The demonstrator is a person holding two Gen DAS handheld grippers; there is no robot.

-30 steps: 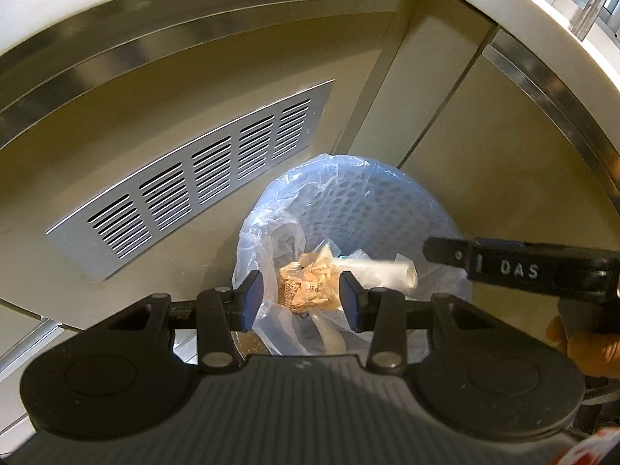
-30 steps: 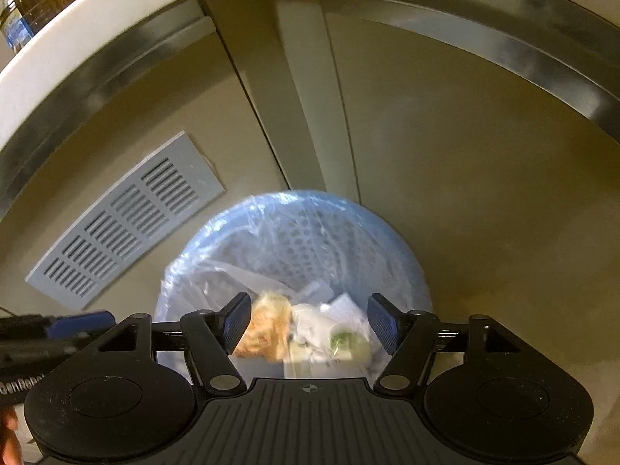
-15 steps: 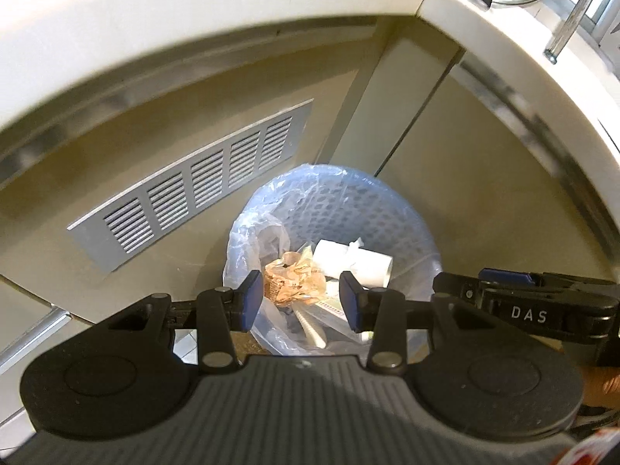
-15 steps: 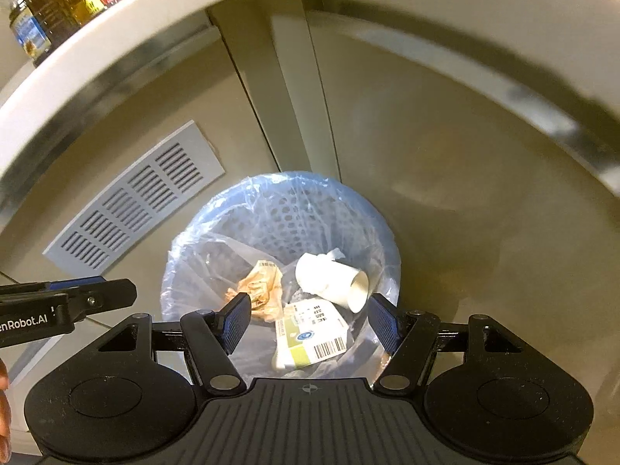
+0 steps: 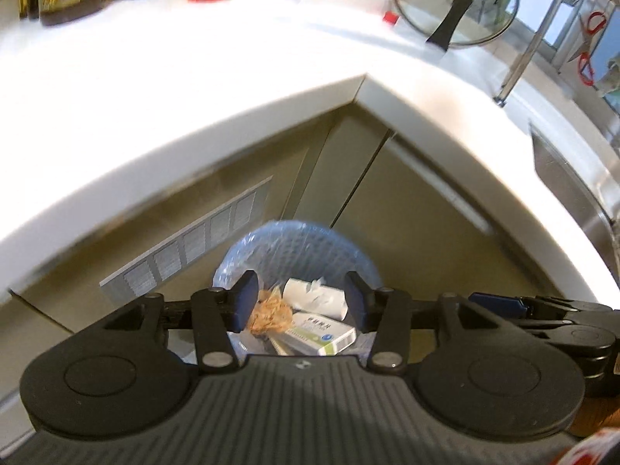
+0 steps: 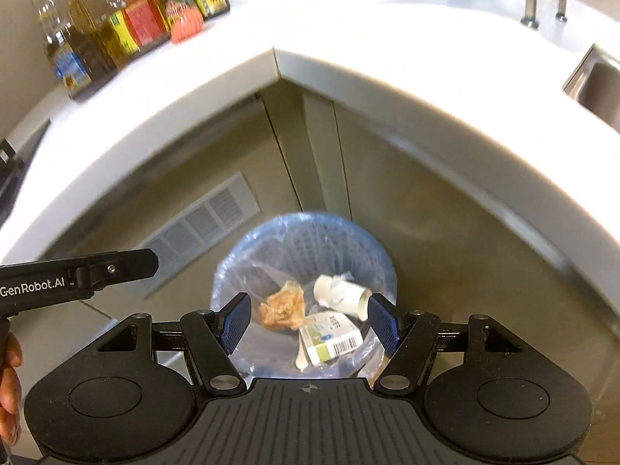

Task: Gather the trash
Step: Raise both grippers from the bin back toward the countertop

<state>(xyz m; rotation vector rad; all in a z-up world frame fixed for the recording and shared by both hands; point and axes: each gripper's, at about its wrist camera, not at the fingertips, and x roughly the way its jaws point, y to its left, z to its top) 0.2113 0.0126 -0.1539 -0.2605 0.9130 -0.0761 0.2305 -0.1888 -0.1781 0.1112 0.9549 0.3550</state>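
White countertop [image 5: 162,89] newly in view

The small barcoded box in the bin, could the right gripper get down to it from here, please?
Probably yes. The box lies on top of the trash in the lined bin, and the right gripper hangs above it, open and empty, with nothing in between. The crumpled cup sits beside it.

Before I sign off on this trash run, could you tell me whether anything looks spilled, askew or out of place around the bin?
Nothing stands out. The crumpled brown paper, white cup and small carton all lie inside the lined blue bin, none on the floor beside it. Both grippers are above it with nothing between their fingers.
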